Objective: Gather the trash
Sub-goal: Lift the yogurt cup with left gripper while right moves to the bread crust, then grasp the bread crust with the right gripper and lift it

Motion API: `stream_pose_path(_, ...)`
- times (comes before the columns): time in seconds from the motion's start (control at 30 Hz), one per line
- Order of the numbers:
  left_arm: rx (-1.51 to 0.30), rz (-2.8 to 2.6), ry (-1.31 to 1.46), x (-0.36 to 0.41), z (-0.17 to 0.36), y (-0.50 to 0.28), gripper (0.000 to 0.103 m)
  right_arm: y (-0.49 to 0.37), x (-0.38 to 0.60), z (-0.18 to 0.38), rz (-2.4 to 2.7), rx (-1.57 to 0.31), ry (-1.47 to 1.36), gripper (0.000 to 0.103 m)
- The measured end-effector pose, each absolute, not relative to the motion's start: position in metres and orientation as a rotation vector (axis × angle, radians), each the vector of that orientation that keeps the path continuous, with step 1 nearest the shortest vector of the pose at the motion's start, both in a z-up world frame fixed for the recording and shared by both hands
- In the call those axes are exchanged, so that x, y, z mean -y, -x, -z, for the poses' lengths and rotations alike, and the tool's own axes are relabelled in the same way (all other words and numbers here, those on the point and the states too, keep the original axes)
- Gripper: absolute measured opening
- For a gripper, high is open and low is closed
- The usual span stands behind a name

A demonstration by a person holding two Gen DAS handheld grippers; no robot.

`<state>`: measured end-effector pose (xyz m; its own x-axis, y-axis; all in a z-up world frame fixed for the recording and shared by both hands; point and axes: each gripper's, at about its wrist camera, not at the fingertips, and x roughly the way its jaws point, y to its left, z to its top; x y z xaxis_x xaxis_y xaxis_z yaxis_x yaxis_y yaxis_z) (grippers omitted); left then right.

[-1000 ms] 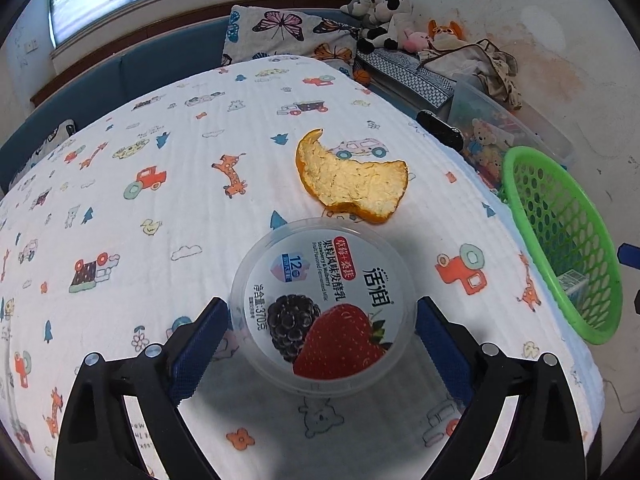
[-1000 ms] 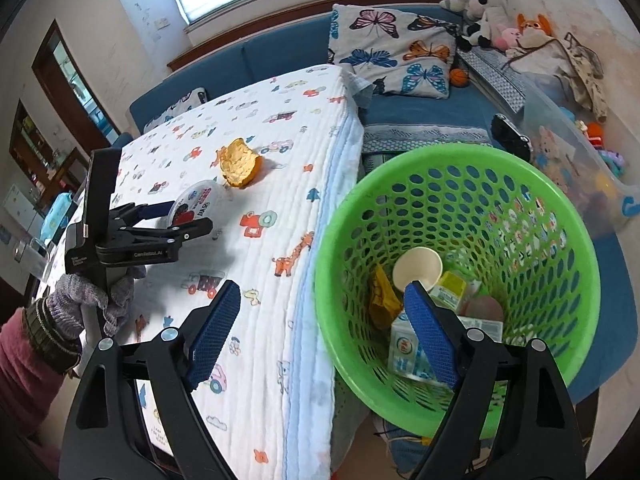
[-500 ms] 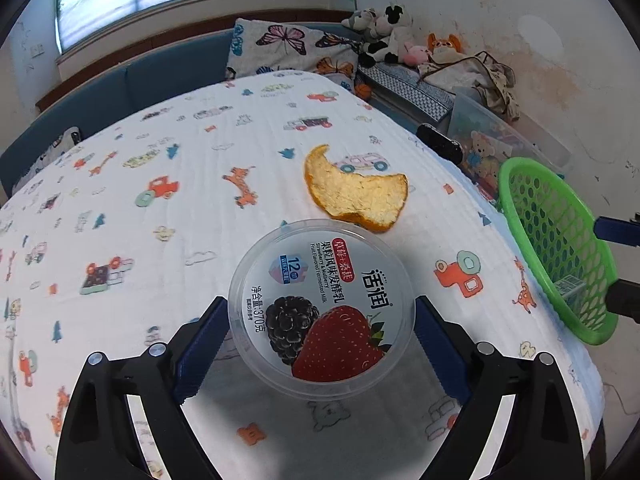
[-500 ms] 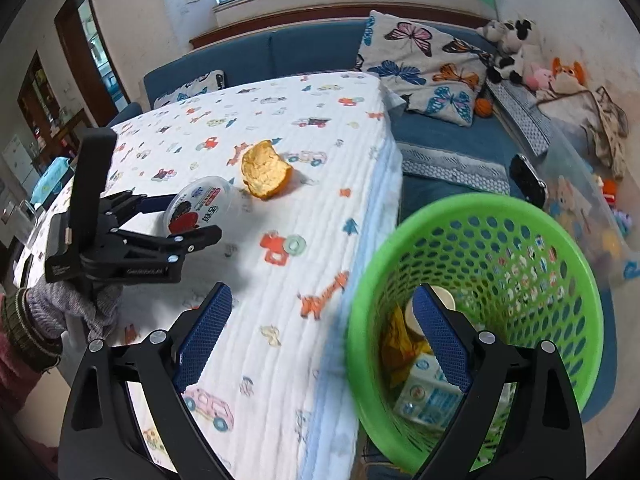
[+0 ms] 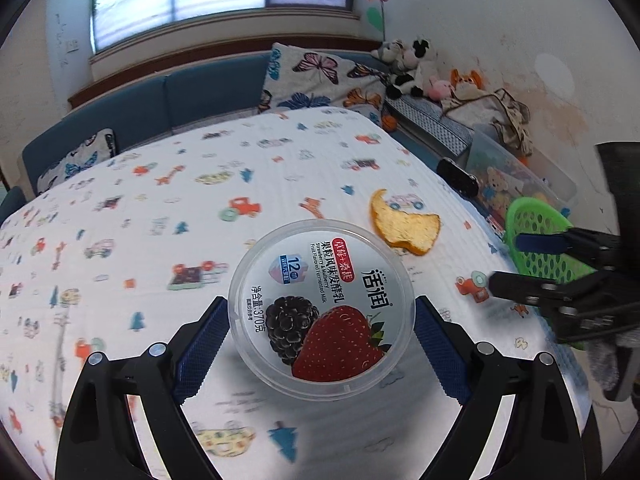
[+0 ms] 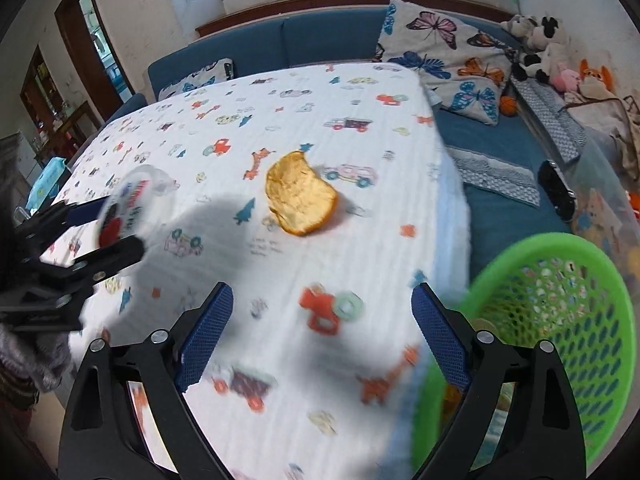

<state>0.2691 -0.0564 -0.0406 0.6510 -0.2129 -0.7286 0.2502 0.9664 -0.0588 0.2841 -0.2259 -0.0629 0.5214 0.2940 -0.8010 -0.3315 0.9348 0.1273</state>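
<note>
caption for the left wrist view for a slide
Left hand-held gripper clamps a yogurt tub above the table, orange peel beyond.

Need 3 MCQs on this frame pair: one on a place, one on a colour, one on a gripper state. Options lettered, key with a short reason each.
1. Where does the orange peel lie?
A. in the basket
B. on the printed tablecloth
C. on the blue sofa

2. What colour is the mesh basket?
A. green
B. red
C. white

3. What is between the pads of the left gripper?
A. nothing
B. the orange peel
C. the yogurt tub with a strawberry and blackberry lid

Key:
1 B: the right wrist view shows the peel resting on the cloth, apart from the basket.
2 A: rim and mesh are bright green in both views.
3 C: the left wrist view shows both blue pads against the tub's sides, off the cloth.
</note>
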Motion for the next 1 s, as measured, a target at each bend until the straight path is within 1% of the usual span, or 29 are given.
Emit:
stream_pose_path(0.37, -0.785, 0.244, -0.036, 0.021, 0.029, -0.255, 0.088, -0.331, 0.19, 0.091, -0.303, -0.999, -0.001, 0.076)
stream_pose_path(0.63, -0.78, 0.243, -0.024, 0.01, 0.032, -0.253, 0.088, -0.348, 0.181, 0.095, -0.237, -0.979, 0.002, 0.074)
stream_pose_path(0.7, -0.779, 0.245, -0.02, 0.009, 0.033, -0.252, 0.088, -0.348, 0.177, 0.096, -0.214, -0.97, 0.035, 0.069)
stream_pose_path(0.83, -0.781, 0.246, -0.02, 0.009, 0.034, -0.253, 0.088, -0.347, 0.169, 0.099, -0.18, -0.957, 0.109, 0.065)
stream_pose_path(0.9, -0.783, 0.246, -0.017, 0.01, 0.034, -0.253, 0.088, -0.346, 0.169, 0.099, -0.177, -0.949, 0.117, 0.058)
stream_pose_path(0.93, -0.783, 0.248, -0.014, 0.01, 0.034, -0.253, 0.088, -0.346, 0.169, 0.099, -0.177, -0.95, 0.119, 0.057)
stream_pose_path(1.0, -0.781, 0.25, -0.016, 0.011, 0.034, -0.252, 0.088, -0.344, 0.169, 0.097, -0.18, -0.94, 0.125, 0.052)
